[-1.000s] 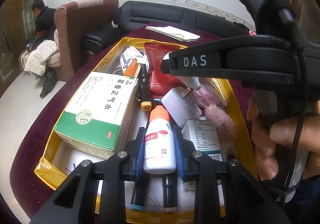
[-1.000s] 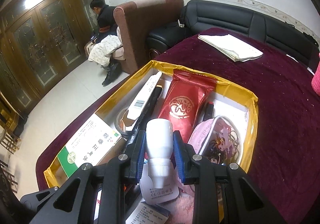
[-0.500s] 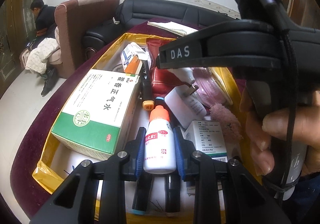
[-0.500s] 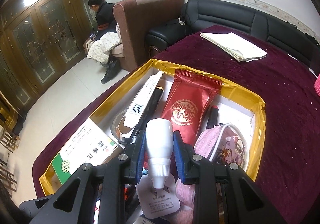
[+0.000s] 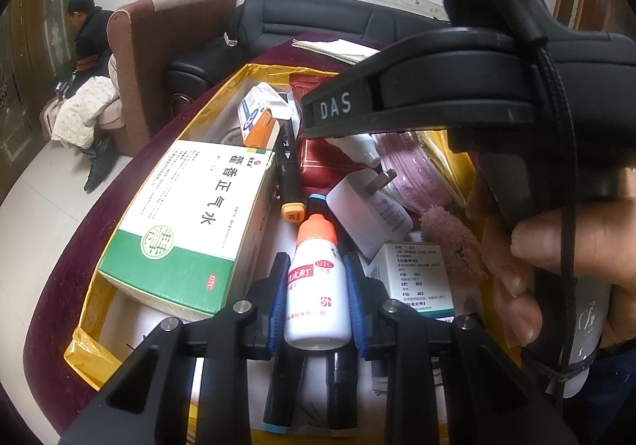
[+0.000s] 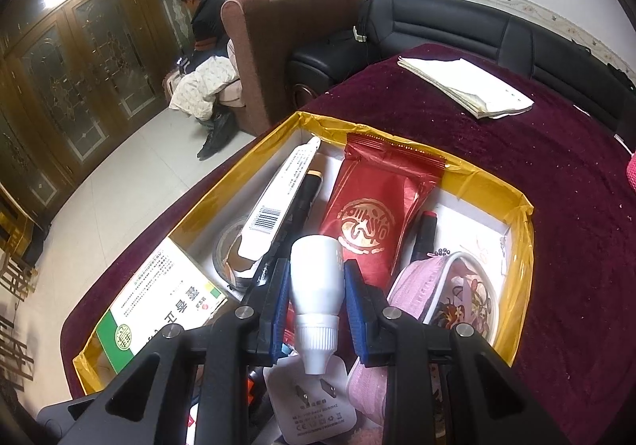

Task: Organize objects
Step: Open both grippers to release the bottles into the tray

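Bottles fill both sets of jaws above the yellow-lined box (image 6: 520, 230): my left gripper (image 5: 316, 294) is clamped on the orange-capped bottle (image 5: 316, 286), my right gripper (image 6: 316, 306) on the plain white bottle (image 6: 316, 286). The orange-capped bottle lies along the fingers, cap pointing away from me toward the far end of the box; the white one also runs along the fingers but the other way, nozzle toward me and base forward. Below the white bottle sit a white plug (image 6: 314, 405), a pink pouch (image 6: 457, 294) and a red packet (image 6: 377, 214); left of my other hold lies a green-and-white carton (image 5: 187, 226), with a black marker (image 5: 288, 170) between. As I judge it, setting each down well means keeping the squeeze even and finding a bare gap, lengthwise beside the marker.
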### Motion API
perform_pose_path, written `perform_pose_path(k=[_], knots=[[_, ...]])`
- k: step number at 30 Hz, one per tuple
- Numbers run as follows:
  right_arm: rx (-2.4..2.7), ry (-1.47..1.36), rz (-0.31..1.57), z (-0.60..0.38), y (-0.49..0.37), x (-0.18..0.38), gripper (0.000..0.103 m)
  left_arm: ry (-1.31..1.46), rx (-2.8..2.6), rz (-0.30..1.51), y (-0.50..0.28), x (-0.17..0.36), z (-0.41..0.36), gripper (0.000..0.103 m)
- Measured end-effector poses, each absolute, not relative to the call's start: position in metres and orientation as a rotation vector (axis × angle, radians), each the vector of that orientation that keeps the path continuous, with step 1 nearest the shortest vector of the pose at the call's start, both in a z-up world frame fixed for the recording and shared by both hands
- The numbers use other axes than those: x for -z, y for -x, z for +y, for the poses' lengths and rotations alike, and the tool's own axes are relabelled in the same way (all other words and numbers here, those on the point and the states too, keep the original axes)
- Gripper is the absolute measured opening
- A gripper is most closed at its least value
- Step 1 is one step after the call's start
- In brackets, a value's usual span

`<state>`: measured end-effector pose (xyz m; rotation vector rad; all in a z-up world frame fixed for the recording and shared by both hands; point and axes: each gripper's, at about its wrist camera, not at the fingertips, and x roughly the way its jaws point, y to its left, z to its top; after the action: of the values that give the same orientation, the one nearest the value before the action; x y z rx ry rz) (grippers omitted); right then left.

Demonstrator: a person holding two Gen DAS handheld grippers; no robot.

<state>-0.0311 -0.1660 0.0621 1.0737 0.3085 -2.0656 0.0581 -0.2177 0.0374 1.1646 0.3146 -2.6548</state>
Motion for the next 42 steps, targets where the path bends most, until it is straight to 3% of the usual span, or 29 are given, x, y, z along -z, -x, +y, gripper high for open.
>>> perform_pose_path(k=[16,26,34,39,40,42], knots=[[2.066,-1.103,0.325,-0.168,0.030,-0.060,0.030,-1.171,2.655,0.302,-0.067,-0.037,-0.212,0.031],[2.063,-1.097,0.327,-0.166,0.025,-0.065,0.033,-1.162,2.658,0.293,-0.071,-0.037,-0.207,0.048],[2.064,-1.078,0.316,-0.159,0.017,-0.072,0.050,-1.142,2.666,0.262,-0.069,-0.043,-0.198,0.061],[2.096,-1.018,0.337,-0.153,0.007,-0.082,0.078,-1.118,2.667,0.252,-0.070,-0.048,-0.194,0.067],[2.114,-0.994,0.348,-0.151,0.004,-0.085,0.079,-1.109,2.668,0.250,-0.071,-0.049,-0.192,0.068],[2.124,-0.964,0.365,-0.149,-0.002,-0.089,0.082,-1.089,2.663,0.228,-0.071,-0.052,-0.191,0.079]])
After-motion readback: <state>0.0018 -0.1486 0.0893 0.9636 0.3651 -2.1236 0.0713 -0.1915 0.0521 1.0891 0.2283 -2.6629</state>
